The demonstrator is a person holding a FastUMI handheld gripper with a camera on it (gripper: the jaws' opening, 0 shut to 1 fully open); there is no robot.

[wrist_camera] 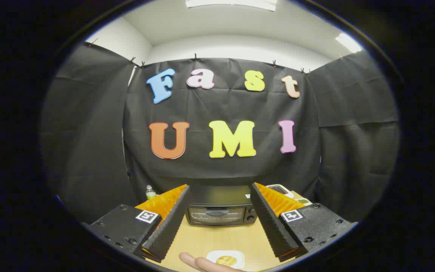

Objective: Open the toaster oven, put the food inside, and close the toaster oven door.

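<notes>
Since the toaster oven [219, 212] has its door up and closed, I'd say nothing's really started yet, so we're at the opening step. It sits at the far end of the wooden table [217, 241], against the booth's cloth wall, showing between the two fingers and well beyond their tips. The food [226, 260], something round and golden on a small white plate [237, 255], lies nearer, low between the fingers, with a person's finger [198, 261] right beside the plate. The gripper [219, 189] is spread wide and holds nothing. Next move, I reckon: go forward and down to the handle along the top of the door, then pull it toward you. A small bottle [150, 192] stands off left of the oven, and some white device [280, 190] off right.
</notes>
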